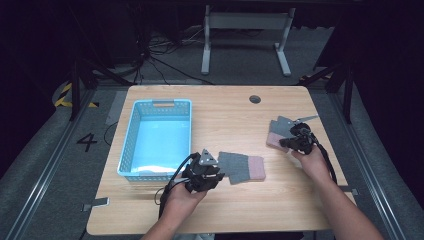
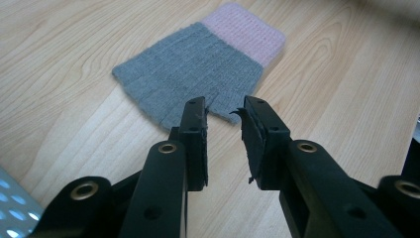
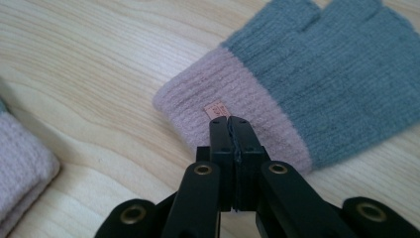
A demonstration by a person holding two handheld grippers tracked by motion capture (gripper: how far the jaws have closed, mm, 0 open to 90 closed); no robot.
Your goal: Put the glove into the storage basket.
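Two grey knit gloves with pink cuffs lie flat on the wooden table. The middle glove lies just ahead of my left gripper, which is open, its tips at the glove's grey finger edge with nothing between them. Over the pink cuff of the right glove sits my right gripper, jaws pressed together just behind a small label. No fabric shows between those jaws.
A light-blue plastic basket stands on the table's left half, close to my left hand. The middle glove's pink cuff shows at the left edge of the right gripper view. A round cable hole is near the far edge.
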